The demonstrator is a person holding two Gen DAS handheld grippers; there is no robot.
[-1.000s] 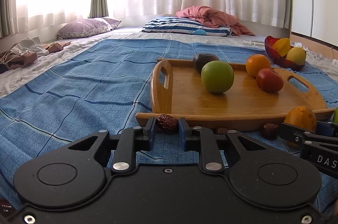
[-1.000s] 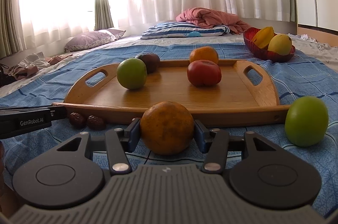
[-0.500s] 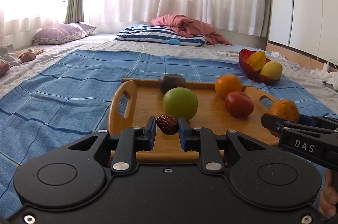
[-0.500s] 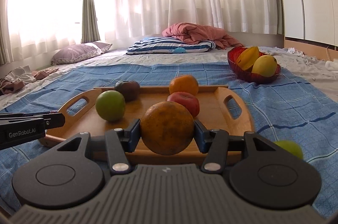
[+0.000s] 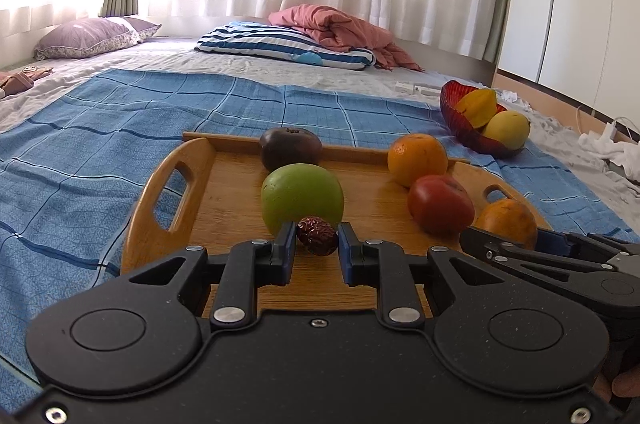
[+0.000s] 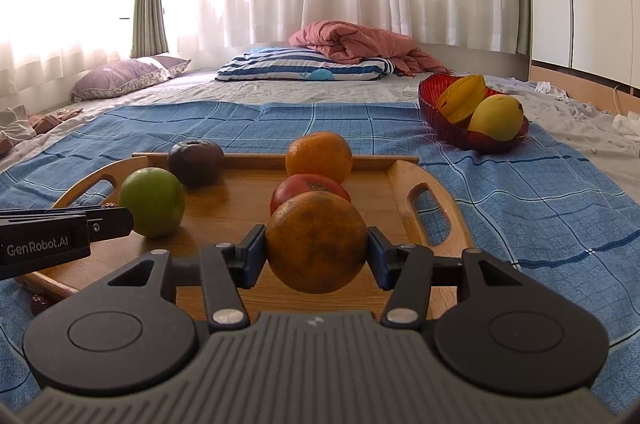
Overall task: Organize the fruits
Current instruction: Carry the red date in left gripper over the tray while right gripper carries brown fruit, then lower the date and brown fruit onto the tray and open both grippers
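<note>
A wooden tray [image 5: 224,208] [image 6: 404,180] lies on the blue cloth. On it are a green apple [image 5: 302,196] [image 6: 152,202], a dark purple fruit [image 5: 290,148] [image 6: 196,162], an orange [image 5: 417,159] [image 6: 319,156] and a red fruit [image 5: 440,204] [image 6: 310,186]. My left gripper [image 5: 317,248] is shut on a small wrinkled red date [image 5: 317,241], held over the tray's near part, in front of the apple. My right gripper [image 6: 316,252] is shut on a brownish orange [image 6: 316,242] [image 5: 506,224] over the tray's near right part.
A red glass bowl [image 5: 456,116] [image 6: 436,112] with a starfruit and a yellow mango stands back right on the cloth. A loose date [image 6: 38,302] lies beside the tray's near left edge. Pillows and a pink blanket lie at the far end.
Both grippers have lifted off the cloth with their fruit and moved forward over the tray. The green apple on the cloth at the right has left the right wrist view.
</note>
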